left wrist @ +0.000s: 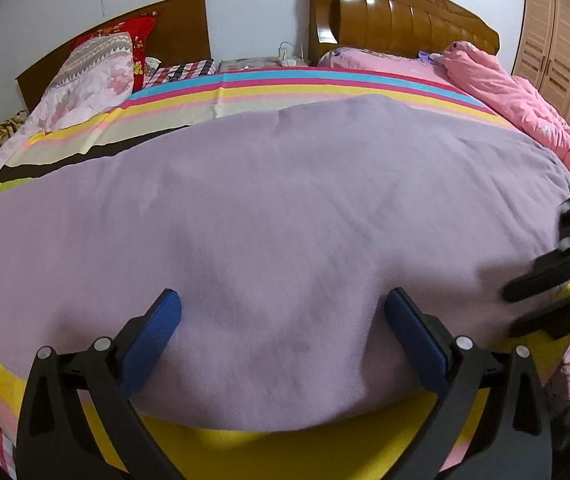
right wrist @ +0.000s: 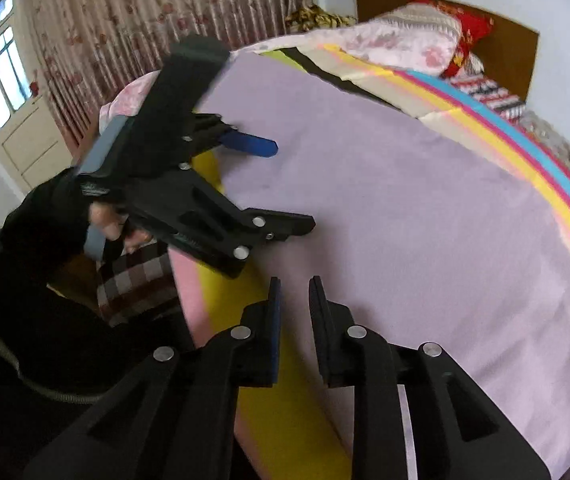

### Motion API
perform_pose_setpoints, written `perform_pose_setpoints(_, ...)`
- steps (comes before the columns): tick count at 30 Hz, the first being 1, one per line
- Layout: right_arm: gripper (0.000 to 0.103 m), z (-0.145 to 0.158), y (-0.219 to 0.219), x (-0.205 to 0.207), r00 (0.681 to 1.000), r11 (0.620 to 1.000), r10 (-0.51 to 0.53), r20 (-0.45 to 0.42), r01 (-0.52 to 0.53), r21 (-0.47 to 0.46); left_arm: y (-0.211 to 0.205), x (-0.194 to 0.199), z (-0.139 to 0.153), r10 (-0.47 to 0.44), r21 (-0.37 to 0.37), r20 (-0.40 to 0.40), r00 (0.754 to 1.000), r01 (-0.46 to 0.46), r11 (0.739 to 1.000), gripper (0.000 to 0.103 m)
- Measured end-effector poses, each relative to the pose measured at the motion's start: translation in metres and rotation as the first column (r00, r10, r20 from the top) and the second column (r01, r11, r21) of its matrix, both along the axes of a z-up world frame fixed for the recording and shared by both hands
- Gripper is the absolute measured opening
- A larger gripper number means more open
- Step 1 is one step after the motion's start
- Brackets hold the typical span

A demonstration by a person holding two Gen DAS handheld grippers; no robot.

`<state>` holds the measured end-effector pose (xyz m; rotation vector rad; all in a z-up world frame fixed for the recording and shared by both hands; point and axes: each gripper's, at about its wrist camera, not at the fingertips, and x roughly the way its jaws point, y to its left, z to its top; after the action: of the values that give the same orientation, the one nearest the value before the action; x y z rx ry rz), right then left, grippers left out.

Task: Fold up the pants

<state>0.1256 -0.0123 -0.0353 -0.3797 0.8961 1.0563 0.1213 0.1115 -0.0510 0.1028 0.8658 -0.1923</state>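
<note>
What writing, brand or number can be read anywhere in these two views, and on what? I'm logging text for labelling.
None can be read.
Left gripper body: small pale markings by the person's hand, too blurred to read.
Red pillow: yellow pattern, possibly characters, too small to tell.
Lilac pants, striped bedsheet, wooden headboard: no text.

We see a striped bedsheet point(left wrist: 325, 84), a pink quilt point(left wrist: 525, 108) along its right side, a red pillow point(left wrist: 133, 40), two wooden headboards, a wardrobe point(left wrist: 561, 52), floral curtains point(right wrist: 145, 12).
</note>
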Motion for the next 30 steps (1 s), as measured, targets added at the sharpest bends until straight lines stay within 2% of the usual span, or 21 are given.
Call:
perform_pose_setpoints(1, 0.026, -0.011, 0.008, -0.001, 0.999, 0.999, 0.027, -0.028, -0.028, -0.043, 0.003, -0.001, 0.002, 0.004, -0.019, 0.003, 1.0, -0.004, 1.0, 0.102)
perform_pose_setpoints(2, 0.028, -0.016, 0.01, -0.005, 0.999, 0.998, 0.05, -0.016, -0.051, -0.046, 0.009, -0.002, 0.004, 0.019, -0.048, 0.008, 1.0, -0.018, 0.999, 0.102)
perform_pose_setpoints(4, 0.032, -0.013, 0.01, -0.004, 0.996, 0.996, 0.072, -0.052, -0.075, -0.056, 0.028, -0.008, 0.012, 0.065, -0.109, 0.032, 0.997, -0.061, 0.992, 0.102)
perform_pose_setpoints(6, 0.032, -0.002, 0.013, 0.002, 0.993, 0.993, 0.078, -0.083, -0.085, -0.084, 0.062, -0.019, 0.024, 0.145, -0.189, 0.09, 0.985, -0.126, 0.974, 0.102)
perform_pose_setpoints(8, 0.033, 0.013, 0.021, 0.007, 0.995, 0.994, 0.092, -0.027, -0.093, -0.062, 0.097, -0.028, 0.032, 0.244, -0.261, 0.127, 0.961, -0.205, 0.943, 0.101)
perform_pose_setpoints(9, 0.05, 0.022, 0.027, 0.013, 0.996, 0.995, 0.091, -0.003, -0.091, -0.033, 0.125, -0.033, 0.035, 0.315, -0.316, 0.135, 0.939, -0.261, 0.912, 0.101)
perform_pose_setpoints(10, 0.091, 0.033, 0.039, 0.024, 0.996, 0.996, 0.084, 0.026, -0.085, 0.018, 0.155, -0.038, 0.036, 0.393, -0.375, 0.126, 0.911, -0.323, 0.869, 0.101)
perform_pose_setpoints(11, 0.099, 0.039, 0.05, 0.032, 0.996, 0.997, 0.064, 0.064, -0.066, 0.044, 0.176, -0.042, 0.035, 0.448, -0.423, 0.11, 0.887, -0.366, 0.829, 0.101)
perform_pose_setpoints(13, 0.099, 0.045, 0.087, 0.048, 0.99, 0.992, 0.083, 0.116, -0.093, 0.084, 0.24, -0.058, 0.029, 0.585, -0.587, 0.052, 0.809, -0.449, 0.673, 0.101)
perform_pose_setpoints(14, 0.099, 0.045, 0.105, 0.054, 0.987, 0.989, 0.1, 0.125, -0.112, 0.092, 0.269, -0.066, 0.024, 0.651, -0.634, 0.017, 0.759, -0.495, 0.594, 0.101)
perform_pose_setpoints(16, 0.099, 0.041, 0.148, 0.069, 0.986, 0.987, 0.11, 0.123, -0.122, 0.1, 0.31, -0.08, 0.018, 0.719, -0.692, -0.018, 0.695, -0.527, 0.493, 0.101)
perform_pose_setpoints(18, 0.099, 0.033, 0.186, 0.084, 0.99, 0.986, 0.122, 0.071, -0.129, 0.107, 0.341, -0.087, 0.014, 0.745, -0.733, -0.03, 0.666, -0.522, 0.437, 0.101)
perform_pose_setpoints(20, 0.099, 0.022, 0.228, 0.1, 0.993, 0.989, 0.114, 0.025, -0.116, 0.091, 0.367, -0.086, 0.008, 0.743, -0.76, -0.053, 0.667, -0.51, 0.404, 0.101)
perform_pose_setpoints(22, 0.098, 0.009, 0.262, 0.111, 0.994, 0.992, 0.105, -0.011, -0.104, 0.074, 0.381, -0.08, 0.001, 0.722, -0.781, -0.065, 0.689, -0.485, 0.392, 0.099)
perform_pose_setpoints(24, 0.098, 0.0, 0.284, 0.118, 0.995, 0.993, 0.092, -0.028, -0.09, 0.073, 0.391, -0.072, -0.007, 0.704, -0.801, -0.099, 0.703, -0.476, 0.363, 0.093)
perform_pose_setpoints(25, 0.098, -0.005, 0.292, 0.12, 0.996, 0.994, 0.086, -0.036, -0.083, 0.072, 0.395, -0.066, -0.012, 0.692, -0.802, -0.112, 0.714, -0.476, 0.361, 0.092)
perform_pose_setpoints(28, 0.098, -0.018, 0.298, 0.126, 0.997, 0.996, 0.064, -0.052, -0.061, 0.058, 0.397, -0.055, -0.017, 0.698, -0.76, -0.133, 0.704, -0.525, 0.384, 0.092)
perform_pose_setpoints(30, 0.098, -0.015, 0.292, 0.128, 0.995, 0.994, 0.071, -0.065, -0.065, 0.089, 0.398, -0.053, -0.021, 0.693, -0.769, -0.126, 0.71, -0.511, 0.384, 0.092)
